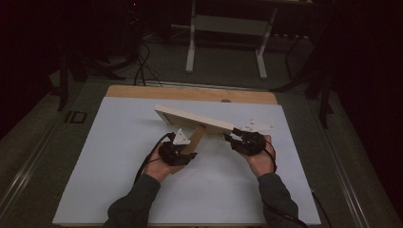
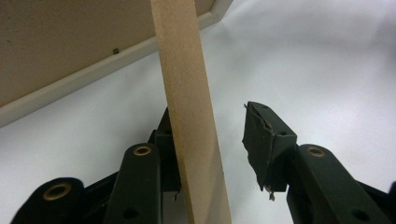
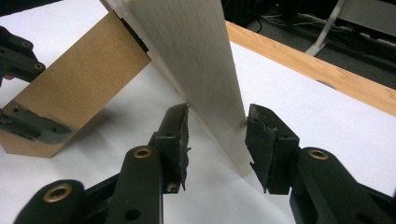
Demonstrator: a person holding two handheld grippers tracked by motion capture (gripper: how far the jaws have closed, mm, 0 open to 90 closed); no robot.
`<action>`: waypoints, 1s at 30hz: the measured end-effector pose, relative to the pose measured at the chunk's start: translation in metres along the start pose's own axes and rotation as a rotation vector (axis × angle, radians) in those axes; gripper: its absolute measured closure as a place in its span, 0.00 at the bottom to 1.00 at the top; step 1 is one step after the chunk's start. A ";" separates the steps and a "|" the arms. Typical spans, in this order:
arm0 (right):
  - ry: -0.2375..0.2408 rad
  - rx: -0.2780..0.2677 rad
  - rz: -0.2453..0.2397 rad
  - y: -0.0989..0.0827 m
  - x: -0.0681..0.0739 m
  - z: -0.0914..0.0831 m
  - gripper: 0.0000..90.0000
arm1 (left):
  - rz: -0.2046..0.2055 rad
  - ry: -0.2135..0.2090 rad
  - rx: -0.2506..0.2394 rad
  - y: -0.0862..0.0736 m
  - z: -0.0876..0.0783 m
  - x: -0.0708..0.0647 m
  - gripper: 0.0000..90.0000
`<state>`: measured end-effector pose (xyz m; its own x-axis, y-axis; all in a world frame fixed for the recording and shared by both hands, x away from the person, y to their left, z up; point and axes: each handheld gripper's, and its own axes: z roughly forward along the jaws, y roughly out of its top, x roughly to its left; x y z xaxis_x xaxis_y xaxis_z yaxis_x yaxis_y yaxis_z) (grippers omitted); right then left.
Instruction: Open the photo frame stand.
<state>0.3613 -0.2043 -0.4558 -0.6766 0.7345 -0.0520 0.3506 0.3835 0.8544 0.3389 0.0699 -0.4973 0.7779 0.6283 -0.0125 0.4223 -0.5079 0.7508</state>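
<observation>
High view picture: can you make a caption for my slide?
Two hand-held grippers, left and right, prop a picture frame by its stand on a white table.

Flat white sheet point(image 1: 119, 161) covering wooden tabletop point(image 1: 142, 91); bare wood strip along far edge. Pale wooden picture frame point(image 1: 190, 118) resting tilted on sheet by brown fibreboard stand point(image 3: 79, 84).

Dim high view with near-black edges, brighter gripper views, soft glare on the white table sheet point(image 2: 327, 60), blurred upper corners.
</observation>
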 end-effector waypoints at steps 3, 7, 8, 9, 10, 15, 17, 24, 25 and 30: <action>0.003 0.001 0.000 -0.001 0.000 0.000 0.65 | -0.004 -0.001 -0.006 0.000 -0.001 0.000 0.67; 0.003 0.003 -0.001 -0.002 -0.001 0.001 0.65 | -0.004 0.002 -0.011 0.000 -0.003 0.000 0.66; 0.004 0.003 0.001 -0.002 -0.001 0.001 0.65 | -0.002 0.004 -0.010 0.000 -0.003 0.000 0.66; 0.004 0.003 0.001 -0.002 -0.001 0.001 0.65 | -0.002 0.004 -0.010 0.000 -0.003 0.000 0.66; 0.004 0.003 0.002 -0.002 -0.001 0.001 0.65 | -0.002 0.004 -0.010 0.000 -0.003 0.000 0.66; 0.006 0.002 0.000 -0.004 -0.002 0.001 0.65 | -0.005 0.006 -0.024 0.001 -0.007 0.001 0.66; 0.007 0.001 0.000 -0.004 -0.003 0.001 0.65 | -0.010 0.005 -0.038 0.001 -0.009 0.001 0.65; 0.005 0.007 0.002 -0.005 -0.003 0.001 0.65 | -0.021 0.009 -0.071 0.002 -0.018 0.005 0.63; 0.005 0.007 0.001 -0.005 -0.003 0.001 0.65 | -0.020 0.010 -0.072 0.002 -0.019 0.005 0.63; 0.005 0.009 0.000 -0.005 -0.002 0.003 0.65 | -0.038 0.011 -0.082 0.002 -0.024 0.009 0.63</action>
<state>0.3623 -0.2063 -0.4617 -0.6797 0.7318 -0.0497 0.3562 0.3886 0.8498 0.3350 0.0890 -0.4802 0.7570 0.6525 -0.0349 0.4110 -0.4340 0.8017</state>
